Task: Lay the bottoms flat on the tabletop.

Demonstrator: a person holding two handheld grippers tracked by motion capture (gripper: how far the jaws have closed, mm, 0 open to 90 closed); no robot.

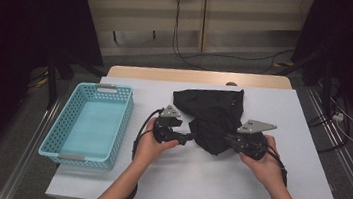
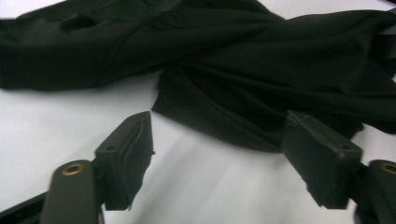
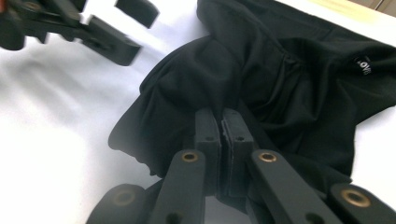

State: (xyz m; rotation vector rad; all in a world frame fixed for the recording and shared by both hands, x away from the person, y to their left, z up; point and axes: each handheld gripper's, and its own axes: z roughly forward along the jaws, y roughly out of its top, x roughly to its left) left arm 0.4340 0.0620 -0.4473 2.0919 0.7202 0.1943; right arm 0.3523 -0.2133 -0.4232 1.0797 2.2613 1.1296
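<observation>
High view: a black cloth (image 1: 212, 118) lies bunched in a heap on the white table (image 1: 195, 182), between the 2 sets of tongs. The left tongs (image 1: 186, 138) sit just to the left of the heap, tips pointing at its lower edge. The right tongs (image 1: 225, 138) come in from the other side and reach into the lower right of the heap. A blue basket (image 1: 51, 140) stands well apart, on the far side of the left tongs, with nothing in it.

Left gripper view: the jaws stand apart with bare table between them; nothing is held. The cloth (image 2: 243, 79) lies just ahead of the tips, its nearest fold close to the right-hand jaw, though I cannot tell whether it touches.

Right gripper view: the jaws are clenched together on a pinch of the cloth (image 3: 280, 88), with fabric spilling out on both sides of them. The left tongs (image 3: 125, 29) show beyond, up to the left, released.

By my judgement the work is at an early stage: 1 grip is made, the second is not yet taken, and the cloth is crumpled rather than spread or folded. If it is meant for the basket, that whole move is left.
</observation>
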